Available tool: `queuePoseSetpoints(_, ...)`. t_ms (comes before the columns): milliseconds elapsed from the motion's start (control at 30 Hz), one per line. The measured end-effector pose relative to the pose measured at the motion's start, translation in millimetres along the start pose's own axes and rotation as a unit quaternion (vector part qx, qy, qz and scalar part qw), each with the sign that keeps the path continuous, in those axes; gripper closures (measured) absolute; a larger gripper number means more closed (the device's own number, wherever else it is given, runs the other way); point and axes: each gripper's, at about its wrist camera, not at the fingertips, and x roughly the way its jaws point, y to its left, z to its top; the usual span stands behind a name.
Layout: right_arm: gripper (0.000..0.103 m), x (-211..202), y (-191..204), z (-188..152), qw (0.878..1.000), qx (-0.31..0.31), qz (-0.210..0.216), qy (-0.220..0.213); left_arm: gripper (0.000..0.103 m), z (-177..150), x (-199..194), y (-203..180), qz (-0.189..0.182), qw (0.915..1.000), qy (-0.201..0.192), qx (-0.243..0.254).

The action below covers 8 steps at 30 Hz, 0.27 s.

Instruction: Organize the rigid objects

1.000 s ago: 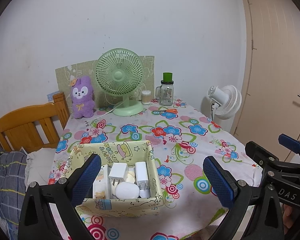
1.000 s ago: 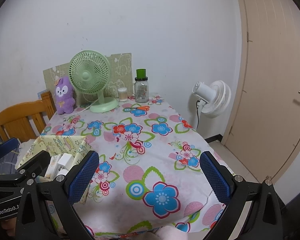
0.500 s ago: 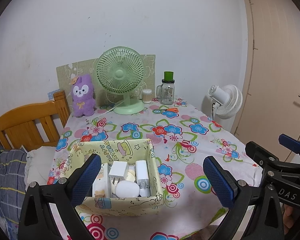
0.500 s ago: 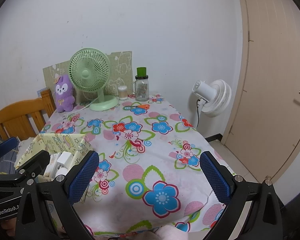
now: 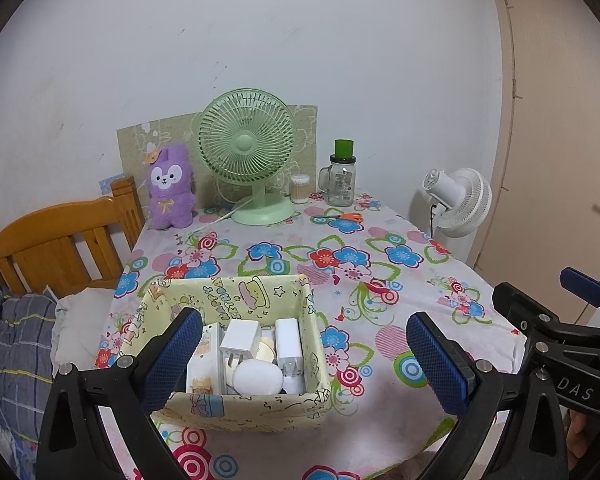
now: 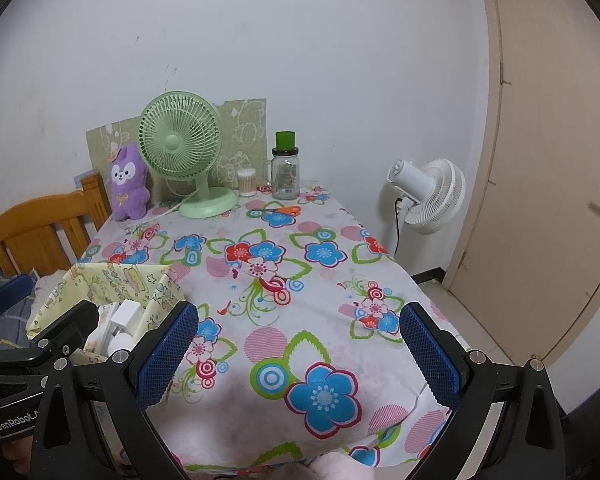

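Sitting under the gaping left tongs [image 5: 304, 354]: the basket [image 5: 236, 400].

fuzzy plush toy [image 5: 171, 192], glossy wood chair [image 5: 56, 240], glass jar [image 5: 341, 182]

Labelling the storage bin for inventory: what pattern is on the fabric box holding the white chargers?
Pale yellow fabric box with cartoon prints; clearest in left wrist view.
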Motion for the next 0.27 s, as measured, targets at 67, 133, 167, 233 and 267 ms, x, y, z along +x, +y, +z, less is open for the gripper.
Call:
queuePoseSetpoints(67,0.001,2.0,0.6,0.8,1.000,0.000,0.001,0.000,0.000,0.3,0.9,0.5,0.000,1.0000,0.000,-0.001)
queuePoseSetpoints(133,0.001,2.9,1.6,2.1,1.000,-0.001,0.001,0.001,0.000,0.4,1.1,1.1,0.000,1.0000,0.001,0.000)
queuePoseSetpoints(167,0.001,3.0,1.5,2.0,1.000,-0.001,0.001,0.001,0.000,0.5,1.4,1.2,0.000,1.0000,0.001,0.000)
queuePoseSetpoints(233,0.001,3.6,2.0,2.8,1.000,-0.001,0.001,0.001,0.000,0.4,1.2,1.0,-0.001,1.0000,0.001,-0.001)
queuePoseSetpoints(267,0.001,3.8,1.8,2.6,1.000,-0.001,0.001,0.001,0.000,0.5,2.3,1.7,-0.001,1.0000,0.001,-0.001)
